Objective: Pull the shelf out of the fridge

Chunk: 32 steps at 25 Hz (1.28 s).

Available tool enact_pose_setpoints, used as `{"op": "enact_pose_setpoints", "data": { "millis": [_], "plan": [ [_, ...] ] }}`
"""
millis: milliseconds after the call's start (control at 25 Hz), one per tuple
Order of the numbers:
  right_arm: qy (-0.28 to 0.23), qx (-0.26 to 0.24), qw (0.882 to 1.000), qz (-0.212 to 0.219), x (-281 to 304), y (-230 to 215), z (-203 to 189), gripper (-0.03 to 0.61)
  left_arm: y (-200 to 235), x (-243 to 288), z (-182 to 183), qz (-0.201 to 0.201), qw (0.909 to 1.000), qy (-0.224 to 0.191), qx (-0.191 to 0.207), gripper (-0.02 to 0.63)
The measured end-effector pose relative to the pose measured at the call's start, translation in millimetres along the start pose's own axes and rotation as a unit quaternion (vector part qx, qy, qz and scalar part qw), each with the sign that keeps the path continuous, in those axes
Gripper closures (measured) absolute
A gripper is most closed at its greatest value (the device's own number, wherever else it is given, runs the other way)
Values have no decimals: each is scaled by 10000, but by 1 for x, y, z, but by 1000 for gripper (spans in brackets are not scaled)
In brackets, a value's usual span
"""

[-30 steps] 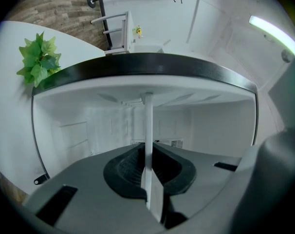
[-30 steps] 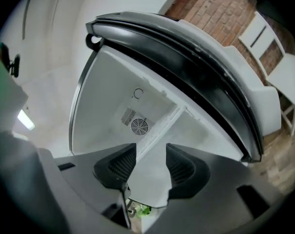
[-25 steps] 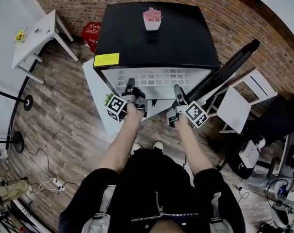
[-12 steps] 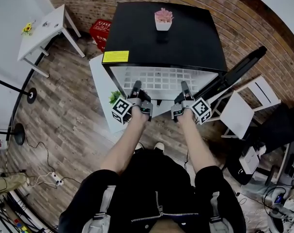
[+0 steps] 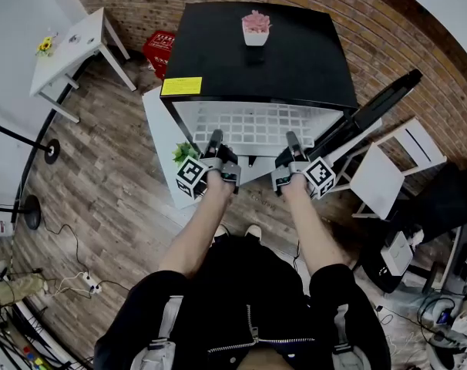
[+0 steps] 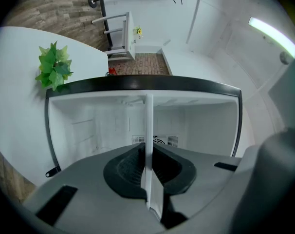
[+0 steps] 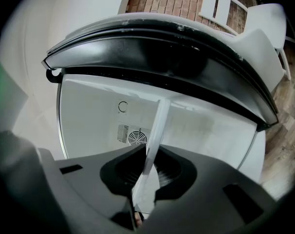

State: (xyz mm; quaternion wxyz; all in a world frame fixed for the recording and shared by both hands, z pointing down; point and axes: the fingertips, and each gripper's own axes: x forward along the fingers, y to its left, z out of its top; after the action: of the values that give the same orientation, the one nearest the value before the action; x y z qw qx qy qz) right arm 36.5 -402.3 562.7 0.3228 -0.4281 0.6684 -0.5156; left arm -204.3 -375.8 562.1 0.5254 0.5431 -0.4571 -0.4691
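Shelf [image 5: 257,126] is held on both sides now, a white wire grid lying flat in the open fridge [image 5: 257,60]. L gripper [image 5: 216,139] is clamped on the front edge, left of centre, pads pinched right down on the thin white rim, nothing else in there. R gripper [image 5: 291,140] has just been closing its jaws w/ the same rim between them, right of centre. Its pads look pressed onto it, so I'd call that a grip too. Door [image 5: 380,102] is swung wide to the right, out of the way. Progress, then: door open, done. Both grips on, done, as far as I can see. The pull itself looks only part done. A few rows of grid show past the front edge of the black top, so it seems part-way out. The rest is hidden under that top, so can't say how much is left inside. To go, imo: draw both hands back together, level, so it slides straight w/o jamming, then lift it clear of the opening. Pot [image 5: 255,29] on top sits well apart from the action.
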Motion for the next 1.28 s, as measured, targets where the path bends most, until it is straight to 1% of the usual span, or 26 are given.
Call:
{"op": "enact_pose_setpoints", "data": {
  "millis": [320,920,1120,1280],
  "plan": [
    [40,92,9999,-21,-12,0,-5,529,1,-13,-3,-38,10000,27,20,577],
    [410,88,9991,54,-35,5,-16,529,-2,-38,-7,-128,9999,-23,113,577],
    [408,95,9991,99,-45,5,-17,531,-1,-46,-12,-131,9998,18,117,575],
    [409,106,9991,40,-46,8,-17,532,-3,-47,-11,-133,9999,42,70,575]
  ]
}}
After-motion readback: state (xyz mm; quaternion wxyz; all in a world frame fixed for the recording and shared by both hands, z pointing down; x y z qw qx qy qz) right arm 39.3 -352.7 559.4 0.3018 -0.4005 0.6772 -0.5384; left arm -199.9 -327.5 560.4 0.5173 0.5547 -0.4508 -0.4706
